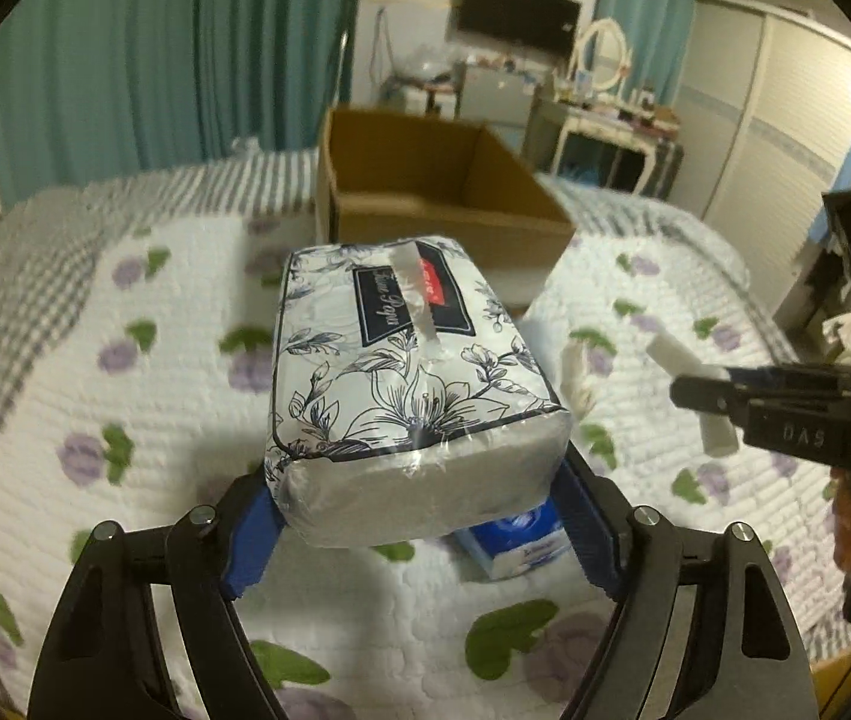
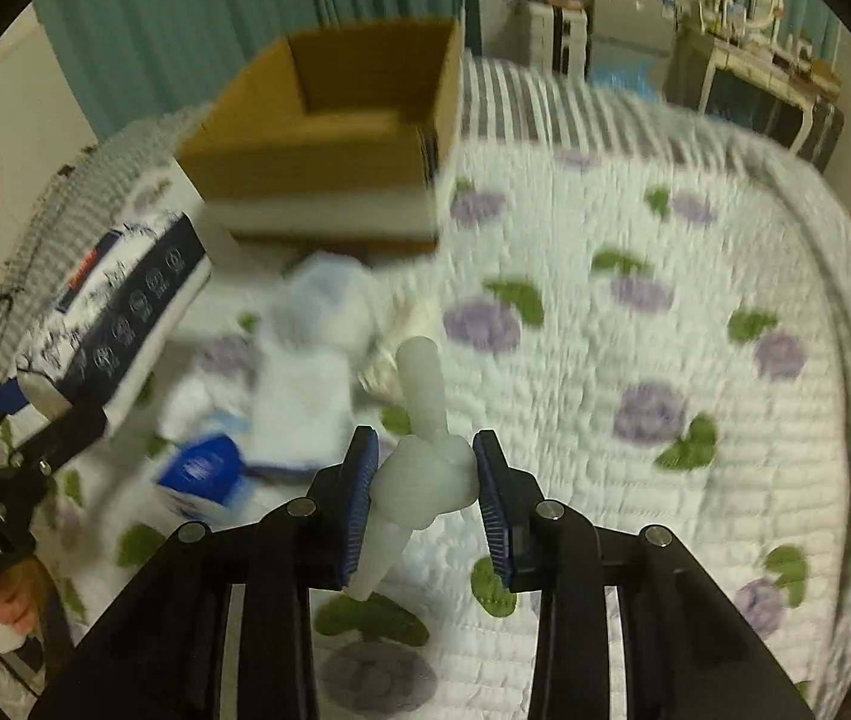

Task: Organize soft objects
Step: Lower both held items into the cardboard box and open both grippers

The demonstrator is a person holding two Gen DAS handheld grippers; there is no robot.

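Since the tissue pack (image 1: 407, 396) is light and squishy, the left gripper (image 1: 419, 516) pinching its end looks fine, and the right gripper (image 2: 425, 492) is clamped on a soft white knotted thing (image 2: 425, 462).

A quilt (image 1: 143, 396) with purple flowers and green leaves is covering the bed, a grey striped border running along its far edge. Teal curtains (image 1: 143, 54) are hanging behind the bed. A dark TV (image 1: 518, 15) is sitting on the far wall, above a cluttered white dresser (image 1: 608, 123) with an oval mirror (image 1: 602, 57). A pale wardrobe (image 1: 785, 114) is standing at right.
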